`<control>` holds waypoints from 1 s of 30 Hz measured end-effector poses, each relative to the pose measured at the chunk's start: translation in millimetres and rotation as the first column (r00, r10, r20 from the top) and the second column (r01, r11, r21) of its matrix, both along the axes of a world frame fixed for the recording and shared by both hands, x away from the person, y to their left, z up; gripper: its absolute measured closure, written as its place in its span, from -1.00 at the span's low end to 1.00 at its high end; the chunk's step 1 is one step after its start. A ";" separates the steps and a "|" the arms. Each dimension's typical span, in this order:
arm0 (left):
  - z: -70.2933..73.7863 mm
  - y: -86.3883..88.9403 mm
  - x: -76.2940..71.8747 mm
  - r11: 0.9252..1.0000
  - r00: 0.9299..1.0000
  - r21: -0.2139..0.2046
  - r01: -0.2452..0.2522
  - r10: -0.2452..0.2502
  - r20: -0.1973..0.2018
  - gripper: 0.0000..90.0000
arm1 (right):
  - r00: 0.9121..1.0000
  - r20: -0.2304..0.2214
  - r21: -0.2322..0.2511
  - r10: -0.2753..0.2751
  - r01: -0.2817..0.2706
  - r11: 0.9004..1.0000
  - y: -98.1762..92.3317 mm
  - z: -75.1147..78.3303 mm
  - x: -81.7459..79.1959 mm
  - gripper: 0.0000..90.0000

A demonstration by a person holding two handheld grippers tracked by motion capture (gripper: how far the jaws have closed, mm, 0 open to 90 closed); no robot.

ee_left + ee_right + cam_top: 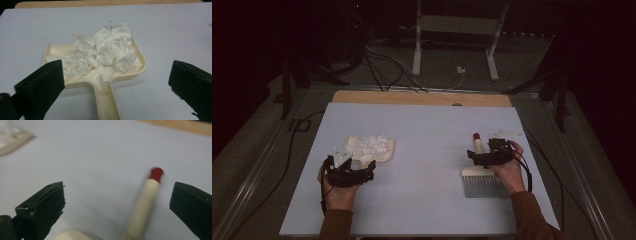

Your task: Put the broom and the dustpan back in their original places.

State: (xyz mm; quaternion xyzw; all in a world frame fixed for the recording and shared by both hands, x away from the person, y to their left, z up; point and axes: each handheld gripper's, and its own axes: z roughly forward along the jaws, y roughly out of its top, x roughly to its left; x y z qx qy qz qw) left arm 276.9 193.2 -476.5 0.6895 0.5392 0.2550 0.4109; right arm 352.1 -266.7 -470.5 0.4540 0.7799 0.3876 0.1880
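Presently: left hand-held gripper (110,82) open over the dustpan (105,100) handle, which runs straight between its jaws. Right hand-held gripper (117,202) open likewise, the brush (143,202) handle lying lengthwise between its jaws on the bench (427,130).

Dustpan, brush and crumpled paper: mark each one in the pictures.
dustpan (106,105), left gripper view, on its cream handle.
brush (146,195), right gripper view, on the cream handle below the red tip.
crumpled paper (110,50), left gripper view, on the middle of the white heap in the pan.
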 end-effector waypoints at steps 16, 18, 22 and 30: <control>7.4 21.8 -14.5 0.986 0.980 -0.043 0.161 -0.155 0.126 -0.99 | 0.976 0.203 0.102 0.083 -0.105 0.989 11.1 6.9 -45.6 -1.00; 7.0 23.4 -18.2 0.986 0.978 -0.034 0.166 -0.160 0.136 -0.99 | 0.973 0.212 0.097 0.087 -0.109 0.989 10.5 5.0 -49.3 -1.00; 5.7 26.4 -23.0 0.986 0.975 -0.011 0.168 -0.164 0.153 -0.99 | 0.973 0.221 0.126 0.070 -0.100 0.987 6.2 2.2 -53.7 -1.00; 6.2 24.8 -31.4 0.986 0.971 0.010 0.168 -0.167 0.172 -0.99 | 0.970 0.239 0.161 0.046 -0.087 0.983 -1.9 -0.1 -60.6 -1.00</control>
